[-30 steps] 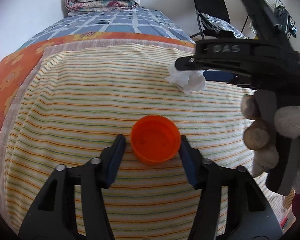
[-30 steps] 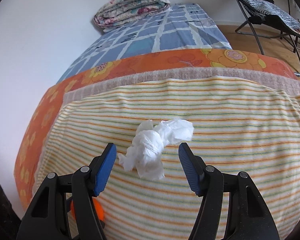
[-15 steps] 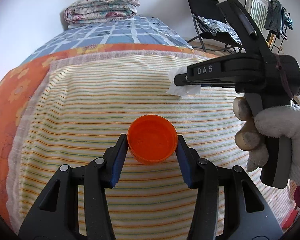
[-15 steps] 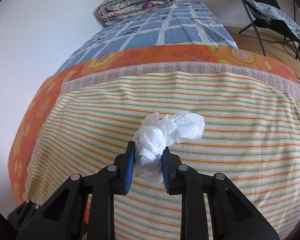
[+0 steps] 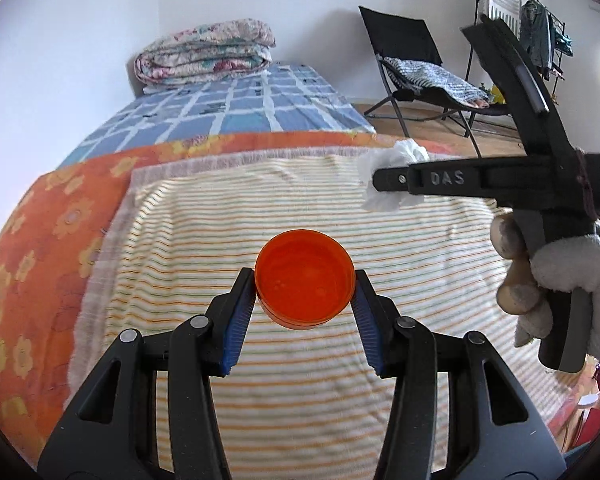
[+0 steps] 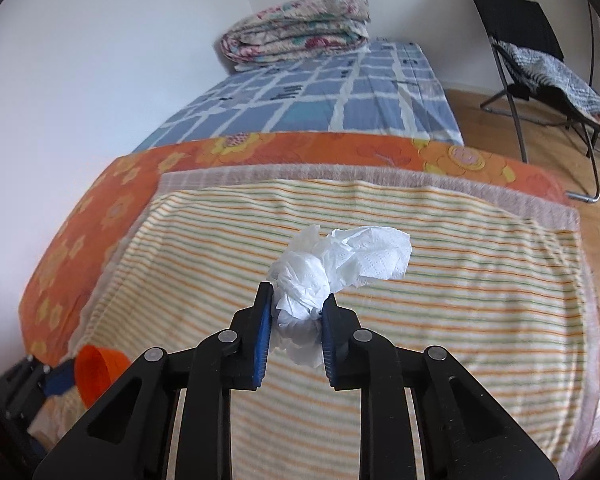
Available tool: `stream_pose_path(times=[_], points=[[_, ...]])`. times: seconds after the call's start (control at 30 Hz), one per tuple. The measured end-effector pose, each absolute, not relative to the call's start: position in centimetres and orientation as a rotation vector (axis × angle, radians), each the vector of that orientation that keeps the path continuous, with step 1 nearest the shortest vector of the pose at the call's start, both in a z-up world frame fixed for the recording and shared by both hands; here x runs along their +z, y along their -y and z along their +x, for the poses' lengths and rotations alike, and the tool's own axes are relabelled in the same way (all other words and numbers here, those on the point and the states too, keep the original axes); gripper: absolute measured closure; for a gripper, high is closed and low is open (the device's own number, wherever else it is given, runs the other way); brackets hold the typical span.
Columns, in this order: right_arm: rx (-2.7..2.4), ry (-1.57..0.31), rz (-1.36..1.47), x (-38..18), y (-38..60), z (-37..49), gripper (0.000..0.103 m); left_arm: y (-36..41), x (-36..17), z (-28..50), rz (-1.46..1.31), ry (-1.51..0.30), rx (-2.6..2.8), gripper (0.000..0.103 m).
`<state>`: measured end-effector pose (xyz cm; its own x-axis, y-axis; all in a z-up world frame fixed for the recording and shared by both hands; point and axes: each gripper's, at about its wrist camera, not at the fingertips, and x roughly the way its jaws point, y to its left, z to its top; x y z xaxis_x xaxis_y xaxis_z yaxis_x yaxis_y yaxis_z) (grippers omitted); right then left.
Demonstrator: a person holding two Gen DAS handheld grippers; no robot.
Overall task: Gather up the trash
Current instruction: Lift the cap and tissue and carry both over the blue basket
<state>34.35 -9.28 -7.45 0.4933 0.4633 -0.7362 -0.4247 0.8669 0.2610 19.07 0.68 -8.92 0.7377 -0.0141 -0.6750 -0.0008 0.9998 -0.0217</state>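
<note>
My left gripper (image 5: 305, 294) is shut on an orange plastic cup (image 5: 305, 283), held above the striped blanket (image 5: 260, 208) with its open mouth facing the camera. My right gripper (image 6: 297, 306) is shut on a crumpled white tissue (image 6: 332, 264), lifted off the blanket. In the left wrist view the right gripper (image 5: 384, 180) is at upper right with the tissue (image 5: 392, 156) in its tip. In the right wrist view the cup (image 6: 96, 370) and the left gripper's blue pad (image 6: 58, 380) show at lower left.
The bed carries the striped blanket (image 6: 460, 272), an orange flowered cover (image 5: 40, 240) and a blue checked sheet (image 5: 236, 108). A folded quilt (image 5: 204, 54) lies at the far end. A black folding chair (image 5: 416, 60) stands on the wooden floor to the right.
My left gripper closed on the orange cup and lifted it. My right gripper closed on the tissue and raised it off the blanket.
</note>
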Motion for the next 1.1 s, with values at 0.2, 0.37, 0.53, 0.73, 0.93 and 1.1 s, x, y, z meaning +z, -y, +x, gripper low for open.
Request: stream_pose_path(times=[0.2,0.37,0.53,0.73,0.93,1.1], points=[[0.563,-0.869,0.019,-4.4,10.4,30.6,0.083,-0.5,-5.7,15.4,-0.007,-0.702,0.003,0.054],[0.596,-0.839,-0.007,-2.1,11.4,26.6,0.083,0.0,-3.4,12.0,0.014,-0.667,0.005,0.054],[0.629,-0.826,-0.028,-0.5,12.4,22.2,0.083,0.8,-2.0,8.6,0.039,-0.647,-0.001,0.054],[0.669,-0.828,-0.032,0.3,13.9,17.0,0.083,1.2,-1.6,4.7,0.037,-0.652,-0.01,0.054],[0.698,-0.819,-0.075,0.4,15.0,12.0,0.083,1.7,-2.0,1.5,0.03,-0.668,-0.011,0.054],[0.722,-0.817,-0.112,-0.2,15.7,7.9,0.083,2.1,-3.3,-0.7,0.01,-0.704,-0.022,0.054]])
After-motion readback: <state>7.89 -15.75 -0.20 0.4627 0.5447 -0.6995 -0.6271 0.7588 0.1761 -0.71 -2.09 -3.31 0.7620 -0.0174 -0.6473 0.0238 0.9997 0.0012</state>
